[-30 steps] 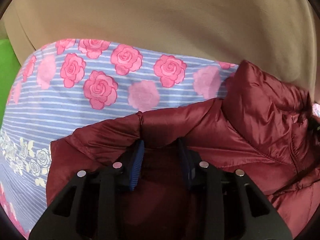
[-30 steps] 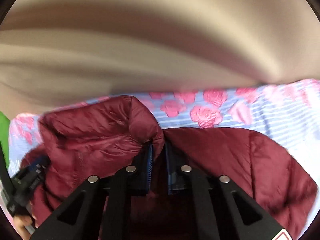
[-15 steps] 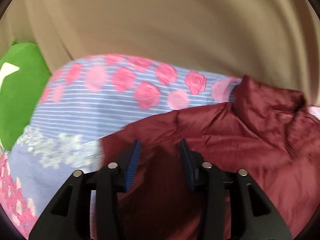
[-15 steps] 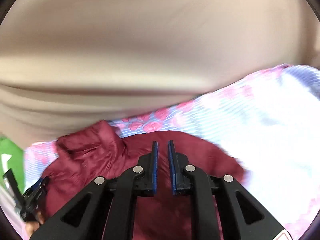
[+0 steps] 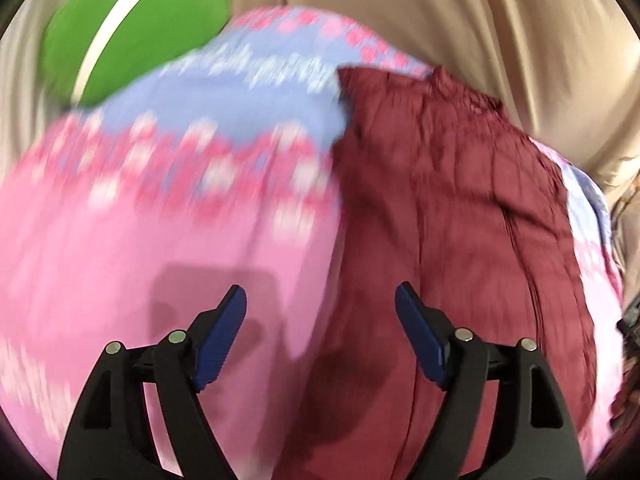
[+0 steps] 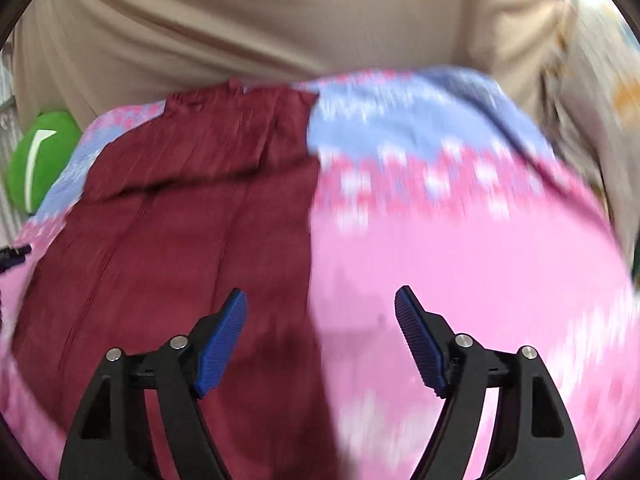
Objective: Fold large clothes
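Beige drapery point(image 5: 460, 20) hangs behind a bed covered by a floral sheet point(image 5: 140, 240), pink near the cameras and turning blue-striped with roses toward the far edge, with a green cushion point(image 5: 132, 28) at the far left corner. On that sheet lies the maroon puffer jacket point(image 5: 440, 220), spread lengthwise from near to far, collar at the far end; in the left wrist view it fills the right half, in the right wrist view point(image 6: 180, 240) the left half, so it sits between the two tools. The left gripper point(image 5: 320, 336) has its jaws opening, blue pads well apart, nothing between them but air above the jacket's left edge and the sheet. The right gripper point(image 6: 320, 336) is likewise opening and empty, hovering over the jacket's right edge. Both views are smeared by motion, so fine creases cannot be read. The main risk, as I judge it, is that the slick padded fabric springs back or slides once let go, undoing whatever fold has been laid, since nothing pins it. A second risk is at the next grasp: each gripper straddles the boundary of jacket and sheet, so closing low there could pinch the sheet along with the jacket and drag both. Grabbing only the top layer of the puffy fabric would also leave the fold lopsided.
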`<action>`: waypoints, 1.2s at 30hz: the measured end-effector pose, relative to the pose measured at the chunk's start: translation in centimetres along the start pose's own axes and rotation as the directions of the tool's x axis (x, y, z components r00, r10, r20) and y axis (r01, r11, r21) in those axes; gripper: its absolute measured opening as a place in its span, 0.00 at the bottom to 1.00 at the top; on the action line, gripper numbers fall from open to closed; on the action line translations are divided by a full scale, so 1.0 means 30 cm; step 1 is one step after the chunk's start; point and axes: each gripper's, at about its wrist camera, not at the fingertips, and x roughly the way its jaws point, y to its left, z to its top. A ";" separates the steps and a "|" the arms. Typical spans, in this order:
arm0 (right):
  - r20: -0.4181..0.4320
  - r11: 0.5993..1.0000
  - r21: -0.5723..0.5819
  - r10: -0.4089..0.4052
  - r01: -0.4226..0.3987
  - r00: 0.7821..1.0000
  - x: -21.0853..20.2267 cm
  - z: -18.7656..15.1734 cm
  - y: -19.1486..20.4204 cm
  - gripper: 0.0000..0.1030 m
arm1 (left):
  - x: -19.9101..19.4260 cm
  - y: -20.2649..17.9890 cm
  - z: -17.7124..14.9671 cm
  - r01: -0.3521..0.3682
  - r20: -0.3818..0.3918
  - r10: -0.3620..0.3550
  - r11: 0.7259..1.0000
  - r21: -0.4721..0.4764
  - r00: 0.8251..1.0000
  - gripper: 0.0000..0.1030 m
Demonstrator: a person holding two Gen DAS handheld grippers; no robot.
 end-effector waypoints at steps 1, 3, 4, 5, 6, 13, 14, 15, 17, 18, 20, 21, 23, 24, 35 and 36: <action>-0.018 1.000 0.026 0.018 -0.018 1.000 -0.023 -0.055 -0.009 0.74 | -0.014 0.020 -0.041 0.001 -0.009 -0.001 1.000 -0.008 1.000 0.73; -0.051 0.995 0.090 0.044 -0.039 0.998 -0.065 -0.166 -0.026 0.74 | -0.059 0.049 -0.143 0.008 -0.030 -0.009 1.000 -0.028 0.999 0.73; -0.062 0.992 0.117 0.060 -0.053 0.996 -0.078 -0.206 -0.034 0.74 | -0.071 0.060 -0.188 0.023 -0.044 -0.024 0.999 -0.041 0.999 0.73; -0.072 0.985 0.153 0.086 -0.074 0.994 -0.086 -0.250 -0.043 0.74 | -0.082 0.070 -0.237 0.041 -0.063 -0.045 0.997 -0.062 0.997 0.73; -0.079 0.980 0.180 0.104 -0.088 0.991 -0.086 -0.278 -0.050 0.74 | -0.089 0.077 -0.264 0.060 -0.073 -0.066 0.995 -0.075 0.995 0.73; -0.054 0.916 0.329 0.260 -0.229 0.964 -0.098 -0.396 -0.058 0.74 | -0.152 0.062 -0.383 0.148 -0.041 -0.153 0.984 -0.103 0.987 0.73; -0.043 0.909 0.340 0.273 -0.243 0.961 -0.101 -0.395 -0.058 0.75 | -0.153 0.062 -0.387 0.161 -0.037 -0.166 0.980 -0.117 0.985 0.73; -0.030 0.898 0.356 0.290 -0.260 0.957 -0.098 -0.395 -0.057 0.75 | -0.154 0.060 -0.391 0.188 -0.035 -0.195 0.972 -0.138 0.980 0.73; -0.007 0.870 0.393 0.325 -0.297 0.946 -0.086 -0.393 -0.052 0.76 | -0.152 0.050 -0.402 0.246 -0.031 -0.255 0.953 -0.175 0.966 0.72; 0.001 0.863 0.400 0.335 -0.307 0.942 -0.082 -0.389 -0.046 0.76 | -0.149 0.042 -0.405 0.259 -0.030 -0.269 0.948 -0.183 0.963 0.72; 0.011 0.857 0.399 0.350 -0.325 0.937 -0.073 -0.382 -0.025 0.76 | -0.138 0.025 -0.414 0.304 -0.035 -0.318 0.930 -0.205 0.948 0.67; 0.017 0.852 0.399 0.363 -0.339 0.932 -0.068 -0.378 -0.016 0.76 | -0.133 0.016 -0.415 0.317 -0.033 -0.331 0.924 -0.215 0.943 0.66; 0.028 0.842 0.397 0.386 -0.365 0.922 -0.061 -0.368 0.008 0.76 | -0.127 -0.004 -0.418 0.324 -0.028 -0.338 0.921 -0.218 0.941 0.54; 0.029 0.844 0.390 0.388 -0.368 0.921 -0.056 -0.362 0.022 0.73 | -0.122 -0.014 -0.418 0.328 -0.031 -0.343 0.919 -0.218 0.939 0.49; 0.077 0.907 0.308 0.278 -0.288 0.958 -0.131 -0.339 0.051 0.04 | -0.258 -0.057 -0.407 0.275 0.086 -0.265 0.951 -0.138 0.960 0.05; 0.086 0.910 0.300 0.273 -0.286 0.958 -0.144 -0.343 0.049 0.03 | -0.273 -0.059 -0.408 0.276 0.097 -0.265 0.952 -0.130 0.959 0.04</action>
